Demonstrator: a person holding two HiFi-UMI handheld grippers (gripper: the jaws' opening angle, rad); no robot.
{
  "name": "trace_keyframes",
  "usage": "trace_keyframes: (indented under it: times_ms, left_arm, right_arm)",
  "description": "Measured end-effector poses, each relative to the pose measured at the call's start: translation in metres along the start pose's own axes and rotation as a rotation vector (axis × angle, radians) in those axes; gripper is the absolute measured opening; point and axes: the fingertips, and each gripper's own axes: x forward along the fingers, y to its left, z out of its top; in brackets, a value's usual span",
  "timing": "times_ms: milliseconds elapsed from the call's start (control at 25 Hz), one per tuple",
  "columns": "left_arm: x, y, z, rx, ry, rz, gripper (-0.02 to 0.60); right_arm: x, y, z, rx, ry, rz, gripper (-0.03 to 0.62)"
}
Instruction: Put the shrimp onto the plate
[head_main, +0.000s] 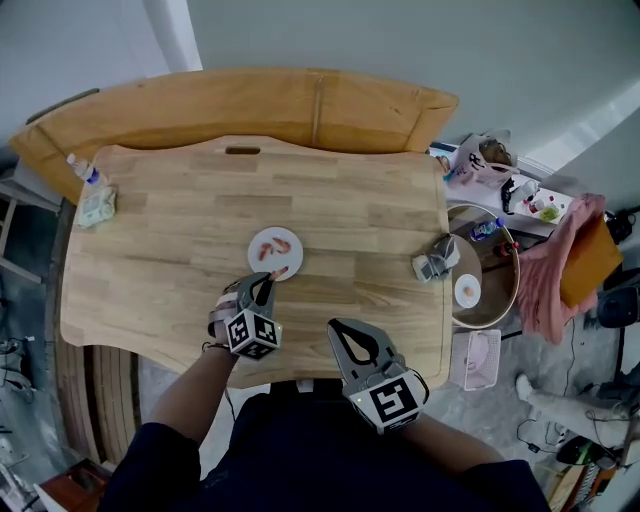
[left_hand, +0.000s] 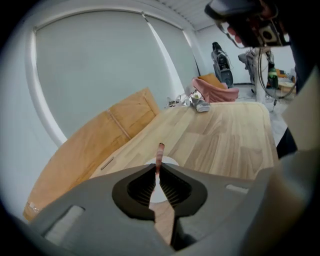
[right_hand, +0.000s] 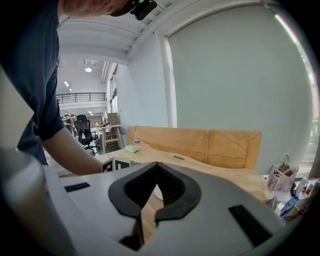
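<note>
We note the left gripper (head_main: 266, 285) clamps a shrimp (left_hand: 160, 151) pointing straight ahead. The plate (head_main: 292, 258) lies just beyond its tips. Right gripper (head_main: 342, 332) is closed, empty and farther off.

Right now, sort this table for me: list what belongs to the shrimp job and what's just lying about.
Job in hand:
- held shrimp, pinched in the left gripper jaws
- white plate
- plated shrimp

Lying about:
- water bottle
- green packet
- grey bundle at the table's right edge
- right gripper, shut, empty
</note>
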Motion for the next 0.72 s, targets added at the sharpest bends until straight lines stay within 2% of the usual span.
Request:
trace_keyframes:
  times_ms: [280,720]
  left_arm:
    - [0.041,-0.006,-0.032,0.127,0.109,-0.008,0.029]
    - [0.081,-0.011,-0.066,0.266,0.238,-0.011,0.029]
  right_arm:
    - [0.000,0.000,-0.004,-0.059,0.025,0.004,0.009]
    - [-0.004,-0.007,-0.020,-0.046,0.076,-0.015,0.009]
